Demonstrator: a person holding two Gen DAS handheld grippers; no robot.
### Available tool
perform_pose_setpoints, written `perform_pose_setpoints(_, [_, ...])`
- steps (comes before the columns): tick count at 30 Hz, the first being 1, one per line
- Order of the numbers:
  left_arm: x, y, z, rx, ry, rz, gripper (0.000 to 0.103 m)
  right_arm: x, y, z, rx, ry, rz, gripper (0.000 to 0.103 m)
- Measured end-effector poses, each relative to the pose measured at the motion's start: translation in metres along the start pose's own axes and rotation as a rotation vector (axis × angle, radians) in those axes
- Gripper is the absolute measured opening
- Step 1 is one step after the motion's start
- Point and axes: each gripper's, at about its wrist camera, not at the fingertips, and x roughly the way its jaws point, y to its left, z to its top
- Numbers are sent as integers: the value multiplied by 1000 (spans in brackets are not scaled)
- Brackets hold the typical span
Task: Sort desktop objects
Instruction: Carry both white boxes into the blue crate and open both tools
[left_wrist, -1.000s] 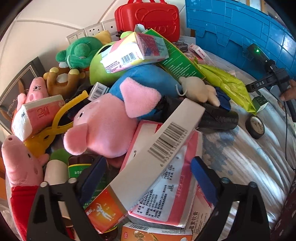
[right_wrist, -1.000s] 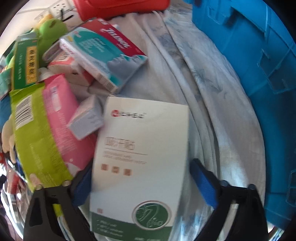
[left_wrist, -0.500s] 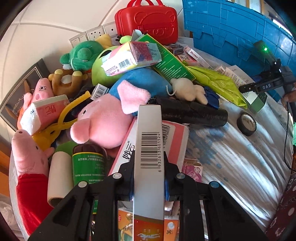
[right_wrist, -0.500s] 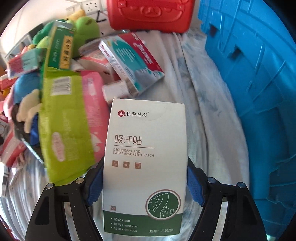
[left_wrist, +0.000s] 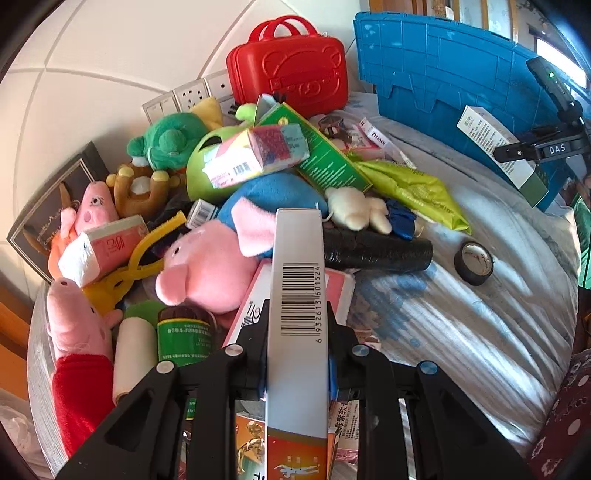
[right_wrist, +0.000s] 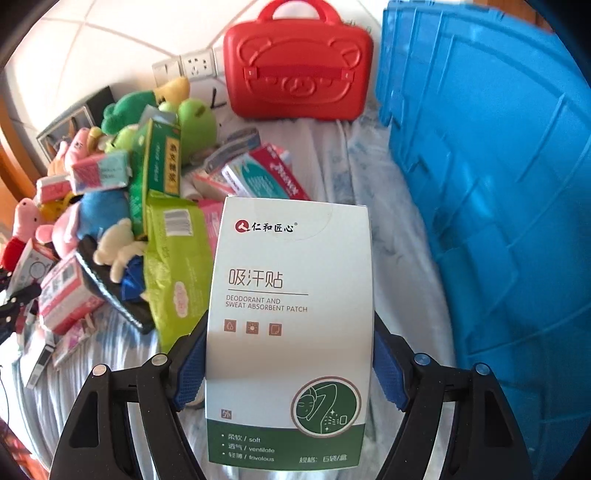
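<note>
My left gripper (left_wrist: 297, 354) is shut on a long white box with a barcode and an orange end (left_wrist: 298, 295), held edge-up above the pile. My right gripper (right_wrist: 290, 354) is shut on a white and green deodorant patch box (right_wrist: 290, 314), lifted above the cloth. That box and the right gripper also show in the left wrist view (left_wrist: 495, 147), in front of the blue crate (left_wrist: 443, 74). The pile holds a pink pig plush (left_wrist: 207, 269), a green box (left_wrist: 321, 155), a yellow-green pouch (left_wrist: 413, 188) and several small cartons.
A red pig-face case (right_wrist: 299, 70) stands at the back by the wall sockets. The blue crate (right_wrist: 498, 184) fills the right side. A black roll (left_wrist: 376, 251) and a tape roll (left_wrist: 474, 258) lie on the blue-white cloth (left_wrist: 461, 332).
My left gripper shut on the barcode box and lifted it, turning it lengthwise. My right gripper shut on the patch box and raised it off the cloth.
</note>
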Motion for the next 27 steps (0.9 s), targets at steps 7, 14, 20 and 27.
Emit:
perform_pose_setpoints(7, [-32, -13, 18, 33, -75, 14, 22, -54, 6, 4, -23, -92, 22, 77])
perform_pose_setpoints(14, [-70, -43, 57, 87, -170, 21, 22, -120, 9, 2, -62, -190, 7, 77])
perform_pose_setpoints(20, [-104, -99, 120, 144, -294, -2, 22, -202, -14, -2, -60, -322, -28, 77])
perform_pose_setpoints(27, [-145, -200, 214, 227, -423, -26, 22, -286, -84, -4, -37, -489, -65, 77])
